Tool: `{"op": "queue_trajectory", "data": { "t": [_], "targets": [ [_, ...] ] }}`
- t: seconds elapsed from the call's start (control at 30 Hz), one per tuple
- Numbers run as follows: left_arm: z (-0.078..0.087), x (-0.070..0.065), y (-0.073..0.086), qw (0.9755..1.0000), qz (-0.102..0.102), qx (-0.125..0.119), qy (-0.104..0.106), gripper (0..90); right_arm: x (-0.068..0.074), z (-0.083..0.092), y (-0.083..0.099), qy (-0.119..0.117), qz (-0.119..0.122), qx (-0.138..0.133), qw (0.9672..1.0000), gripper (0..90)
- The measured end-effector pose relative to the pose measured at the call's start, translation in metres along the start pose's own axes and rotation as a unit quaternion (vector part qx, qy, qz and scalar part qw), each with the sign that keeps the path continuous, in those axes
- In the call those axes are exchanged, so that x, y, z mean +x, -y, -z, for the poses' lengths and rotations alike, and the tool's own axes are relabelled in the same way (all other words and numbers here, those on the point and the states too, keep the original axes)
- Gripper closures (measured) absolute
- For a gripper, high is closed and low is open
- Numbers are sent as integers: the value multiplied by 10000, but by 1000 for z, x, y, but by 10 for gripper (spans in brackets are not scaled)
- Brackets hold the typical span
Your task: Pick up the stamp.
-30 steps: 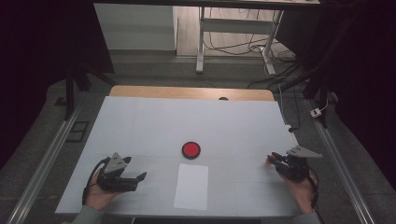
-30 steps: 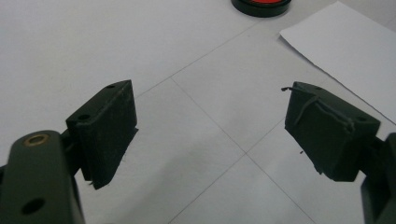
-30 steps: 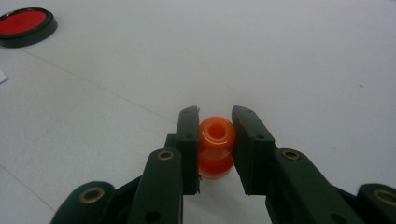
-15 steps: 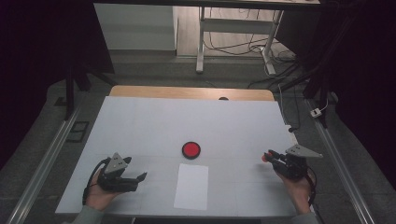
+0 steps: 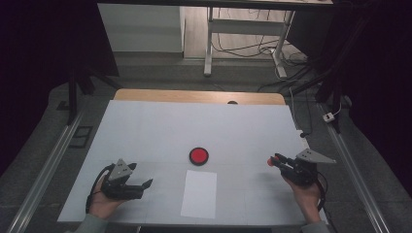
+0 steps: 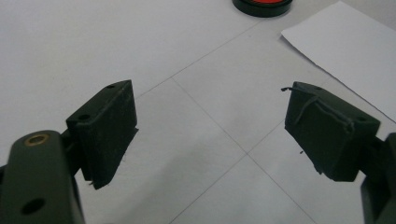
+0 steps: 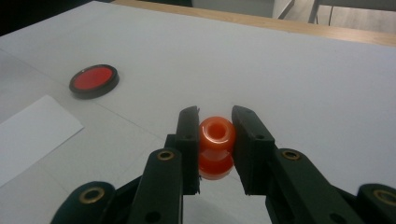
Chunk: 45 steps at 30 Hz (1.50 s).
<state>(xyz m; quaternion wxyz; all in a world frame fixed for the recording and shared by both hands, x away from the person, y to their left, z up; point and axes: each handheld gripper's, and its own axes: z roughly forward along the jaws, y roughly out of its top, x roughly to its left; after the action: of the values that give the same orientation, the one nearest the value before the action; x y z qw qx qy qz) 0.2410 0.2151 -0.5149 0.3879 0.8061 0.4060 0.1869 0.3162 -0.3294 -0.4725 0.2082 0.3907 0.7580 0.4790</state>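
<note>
My right gripper (image 7: 215,122) is shut on a small orange spool-shaped piece (image 7: 215,140), pinched between its two black jaws just above the white table. From above, that gripper (image 5: 275,161) sits at the right of the table with the orange piece (image 5: 270,162) at its tip. A round red disc with a black rim (image 5: 198,156) lies mid-table, with a white sheet of paper (image 5: 199,193) just in front of it. My left gripper (image 5: 147,183) rests at the front left, jaws wide apart with nothing between them. The left gripper view has the disc (image 6: 262,4) and paper (image 6: 348,51) ahead.
The white table (image 5: 160,126) has thin pencil grid lines and a wooden strip (image 5: 194,96) along its far edge. Metal rails (image 5: 46,170) run along both sides. Desk legs and cables stand on the floor beyond.
My right gripper has drifted slightly left and lifted a little with the orange piece in it. The left gripper has stayed put.
</note>
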Motion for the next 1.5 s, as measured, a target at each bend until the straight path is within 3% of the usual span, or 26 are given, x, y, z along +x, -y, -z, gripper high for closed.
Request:
{"op": "queue_trajectory", "data": {
  "t": [1.5],
  "targets": [
    [-4, -2, 0, 10000, -49, 50, 14, 173, 54, -35, -14, -801, 210, -43, 9966, 719]
  ]
}}
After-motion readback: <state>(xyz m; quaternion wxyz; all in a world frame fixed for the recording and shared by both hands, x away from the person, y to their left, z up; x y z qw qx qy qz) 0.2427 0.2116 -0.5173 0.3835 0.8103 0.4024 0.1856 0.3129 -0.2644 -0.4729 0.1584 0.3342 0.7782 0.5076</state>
